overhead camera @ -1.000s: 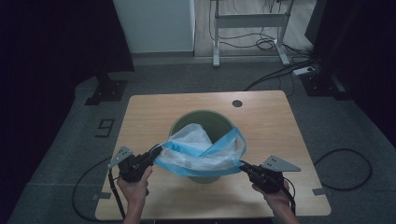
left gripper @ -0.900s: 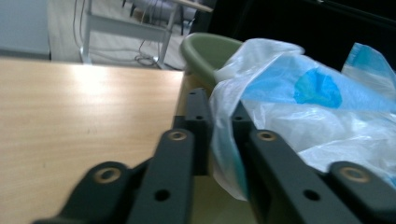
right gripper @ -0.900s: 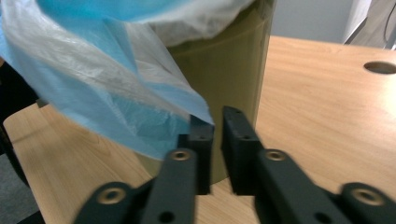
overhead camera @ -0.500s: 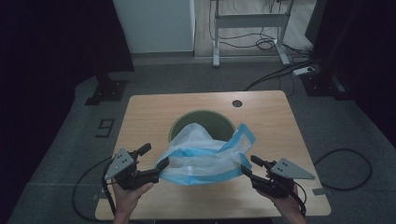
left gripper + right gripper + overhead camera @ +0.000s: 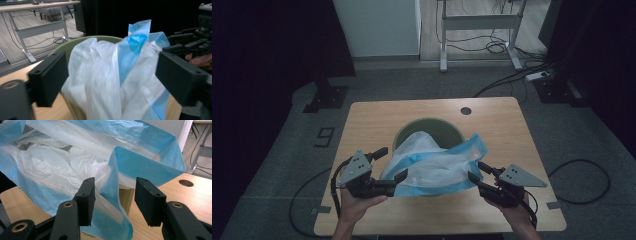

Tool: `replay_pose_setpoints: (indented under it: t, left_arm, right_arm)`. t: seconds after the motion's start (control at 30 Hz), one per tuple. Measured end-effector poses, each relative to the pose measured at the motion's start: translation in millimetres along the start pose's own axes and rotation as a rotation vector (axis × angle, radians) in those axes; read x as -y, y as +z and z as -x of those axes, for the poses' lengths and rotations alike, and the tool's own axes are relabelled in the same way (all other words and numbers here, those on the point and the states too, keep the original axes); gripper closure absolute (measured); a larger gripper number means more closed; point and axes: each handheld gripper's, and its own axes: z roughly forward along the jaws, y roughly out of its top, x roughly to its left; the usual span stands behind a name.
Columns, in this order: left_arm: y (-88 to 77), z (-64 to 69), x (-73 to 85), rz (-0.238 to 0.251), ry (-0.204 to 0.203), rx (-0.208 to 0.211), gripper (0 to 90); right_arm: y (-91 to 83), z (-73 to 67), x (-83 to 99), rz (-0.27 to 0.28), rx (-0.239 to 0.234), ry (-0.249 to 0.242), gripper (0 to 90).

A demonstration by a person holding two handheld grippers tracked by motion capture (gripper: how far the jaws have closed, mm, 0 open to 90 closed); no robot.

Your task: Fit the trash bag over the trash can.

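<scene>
High view | green bin (image 5: pixel 447 129) holds blue-white bag (image 5: pixel 432 167), apparently draped over rim; left claw (image 5: pixel 393 166) released; right claw (image 5: pixel 479 172) released

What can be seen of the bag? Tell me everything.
The bag is thin, crinkled plastic, translucent white with a blue band along its rim. It hangs loosely bunched in and over the green bin on the table, mouth partly open and sagging toward the person. Both grippers' jaws stand open at its sides; neither pinches it.
</scene>
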Motion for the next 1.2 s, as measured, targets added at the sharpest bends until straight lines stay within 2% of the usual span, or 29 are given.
replay_pose_setpoints:
  t: [0.1, 0.2, 0.3, 0.33, 0.37, 0.4, 0.43, 0.47, 0.5, 0.53, 0.57, 0.63, 0.67, 0.8, 0.93, 1.03, 1.07, 1.13, 1.17, 1.2]
  left_arm:
    - [13.0, -0.7, -9.2, -0.040, 0.030, 0.022, 16.2]
    - [27.7, -0.7, -14.7, -0.095, 0.060, 0.031, 24.7]
    - [36.7, -0.4, -16.3, -0.112, 0.064, 0.036, 42.7]
    - [41.5, -1.6, -16.9, -0.124, 0.056, 0.048, 57.0]
    - [41.5, -1.6, -16.9, -0.124, 0.056, 0.048, 63.9]
    - [43.6, -3.0, -16.7, -0.130, 0.037, 0.055, 63.9]
    - [45.2, -4.5, -16.2, -0.134, 0.021, 0.054, 75.6]
    - [46.8, -7.9, -14.0, -0.127, -0.015, 0.049, 79.4]
    - [46.8, -9.6, -12.6, -0.119, -0.029, 0.044, 82.0]
    - [46.8, -9.6, -12.6, -0.119, -0.029, 0.044, 83.6]
    - [45.3, -12.8, -9.3, -0.095, -0.056, 0.026, 85.0]
    - [44.2, -14.4, -7.7, -0.084, -0.066, 0.022, 85.8]
    - [41.7, -16.7, -5.0, -0.062, -0.080, 0.005, 87.0]
    - [38.8, -19.2, -3.2, -0.040, -0.087, -0.015, 88.2]
    - [38.5, -20.6, -3.8, -0.030, -0.087, -0.031, 88.6]
    - [39.4, -20.9, -4.8, -0.022, -0.091, -0.041, 88.8]
    - [39.7, -21.0, -5.2, -0.021, -0.091, -0.046, 88.8]
    - [40.0, -22.0, -5.8, -0.015, -0.093, -0.055, 88.9]
    - [39.6, -24.3, -6.1, -0.008, -0.099, -0.069, 88.9]
    - [39.0, -26.4, -5.9, -0.001, -0.108, -0.077, 88.9]
  right_arm:
    - [0.2, 0.9, -0.5, -0.002, 0.001, -0.001, 50.3]
    - [0.5, 1.6, -1.4, -0.003, 0.000, -0.002, 50.5]
    - [0.5, 1.8, -2.2, -0.001, 0.000, -0.003, 50.6]
    - [0.3, 1.8, -2.7, 0.001, -0.003, -0.002, 50.6]
    - [0.3, 1.8, -2.7, 0.001, -0.003, -0.002, 50.6]
    - [0.0, 1.5, -2.9, 0.002, -0.004, -0.002, 50.5]
    - [-1.7, 0.7, -3.5, 0.003, -0.007, -0.001, 49.7]
    - [-3.1, 0.0, -3.9, 0.004, -0.009, -0.001, 49.0]
    - [-5.0, -0.6, -4.6, 0.005, -0.010, -0.003, 48.2]
    - [-5.0, -0.6, -4.6, 0.005, -0.010, -0.003, 48.2]
    - [-9.9, -1.3, -6.4, 0.012, -0.006, -0.005, 47.1]
    - [-12.7, -0.8, -7.6, 0.017, -0.003, -0.003, 46.6]
    - [-17.5, 1.4, -10.7, 0.026, 0.006, -0.001, 46.0]
    - [-20.4, 6.2, -17.2, 0.032, 0.011, 0.006, 45.7]
    - [-13.7, 8.0, -29.4, 0.026, -0.007, 0.008, 45.4]
    - [-3.4, 3.6, -39.7, 0.015, -0.028, 0.009, 47.0]
    - [0.3, 1.7, -42.6, 0.005, -0.018, 0.009, 50.2]
    - [7.5, 0.0, -46.3, -0.016, -0.010, 0.008, 64.3]
    - [12.8, 0.6, -46.9, -0.027, 0.009, 0.005, 78.4]
    - [14.1, 1.6, -46.6, -0.029, 0.023, -0.003, 83.8]
